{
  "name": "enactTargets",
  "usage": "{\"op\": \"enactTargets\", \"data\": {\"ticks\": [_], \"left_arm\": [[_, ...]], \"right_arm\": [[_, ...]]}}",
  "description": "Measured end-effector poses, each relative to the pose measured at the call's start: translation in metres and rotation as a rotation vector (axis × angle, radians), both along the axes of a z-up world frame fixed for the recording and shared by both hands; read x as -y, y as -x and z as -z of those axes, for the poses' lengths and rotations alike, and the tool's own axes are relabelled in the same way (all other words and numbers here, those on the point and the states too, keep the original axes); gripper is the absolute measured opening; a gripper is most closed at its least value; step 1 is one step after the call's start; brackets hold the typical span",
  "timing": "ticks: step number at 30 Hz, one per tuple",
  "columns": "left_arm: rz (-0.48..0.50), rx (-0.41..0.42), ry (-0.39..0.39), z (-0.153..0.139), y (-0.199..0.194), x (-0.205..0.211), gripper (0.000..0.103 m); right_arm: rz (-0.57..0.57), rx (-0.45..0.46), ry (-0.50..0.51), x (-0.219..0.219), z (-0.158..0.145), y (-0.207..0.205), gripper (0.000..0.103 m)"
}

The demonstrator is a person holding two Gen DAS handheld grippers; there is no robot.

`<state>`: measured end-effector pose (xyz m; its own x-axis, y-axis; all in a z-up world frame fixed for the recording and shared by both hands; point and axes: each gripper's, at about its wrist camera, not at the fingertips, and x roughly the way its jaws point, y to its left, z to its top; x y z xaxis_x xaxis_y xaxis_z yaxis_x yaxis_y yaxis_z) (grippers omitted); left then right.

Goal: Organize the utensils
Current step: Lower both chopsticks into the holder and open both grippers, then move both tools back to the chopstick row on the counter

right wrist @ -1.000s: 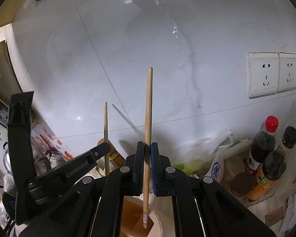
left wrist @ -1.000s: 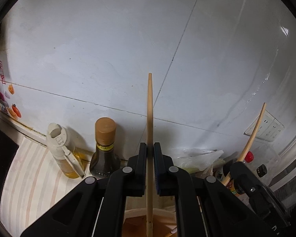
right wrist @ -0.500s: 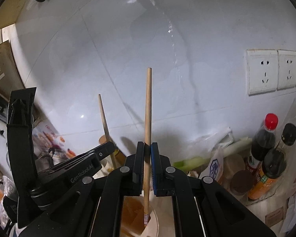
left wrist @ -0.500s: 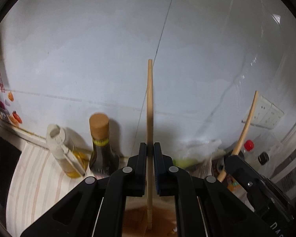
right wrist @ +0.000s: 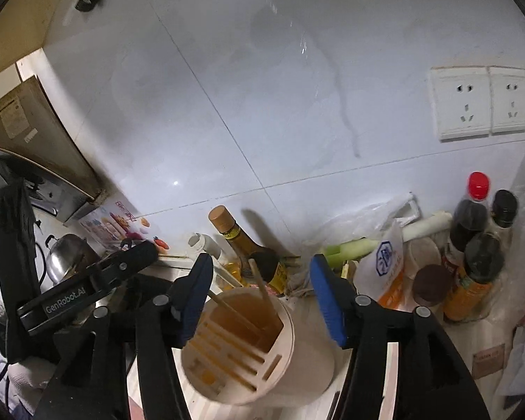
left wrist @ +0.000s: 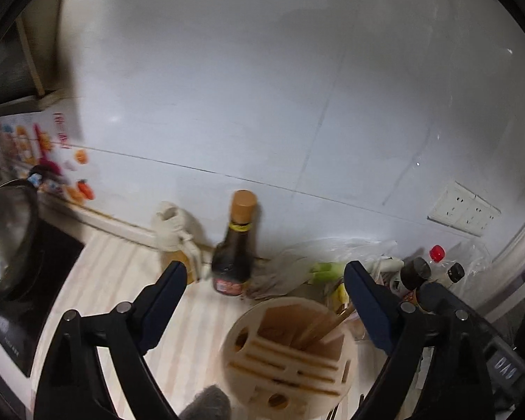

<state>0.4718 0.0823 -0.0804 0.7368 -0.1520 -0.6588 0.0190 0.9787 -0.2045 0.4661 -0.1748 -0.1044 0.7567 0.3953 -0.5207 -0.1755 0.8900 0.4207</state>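
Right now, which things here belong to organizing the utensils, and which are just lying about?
Belongs to the job:
utensil holder
chopsticks standing in it

Lying about:
brown-capped sauce bottle
red-capped bottle
leek
plastic bags
kettle

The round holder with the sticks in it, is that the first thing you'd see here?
Yes. The cream utensil holder sits in the middle, low down, with two wooden chopsticks leaning in its big slot. The right claw is open around it, blue pads either side, and dark sauce bottles crowd the right corner.
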Motion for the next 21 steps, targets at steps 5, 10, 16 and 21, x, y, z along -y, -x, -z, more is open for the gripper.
{"op": "enactTargets", "data": {"ticks": [5, 10, 16, 21], "left_arm": [[-0.062, -0.001, -0.065, -0.001, 0.032, -0.009, 0.103], [-0.073, -0.047, -0.073, 0.015, 0.067, -0.012, 0.103], [-0.036, -0.175, -0.101, 0.064, 0.099, 0.007, 0.103], [0.054, -0.331, -0.182, 0.132, 0.115, 0.046, 0.103]], "right_arm": [[0.058, -0.017, 0.001, 0.015, -0.012, 0.028, 0.078], [0.151, -0.1, 0.025, 0.034, 0.004, 0.063, 0.092], [0.219, -0.294, 0.091, 0.063, 0.066, 0.093, 0.094], [0.245, -0.469, 0.117, 0.087, 0.132, 0.11, 0.069]]}}
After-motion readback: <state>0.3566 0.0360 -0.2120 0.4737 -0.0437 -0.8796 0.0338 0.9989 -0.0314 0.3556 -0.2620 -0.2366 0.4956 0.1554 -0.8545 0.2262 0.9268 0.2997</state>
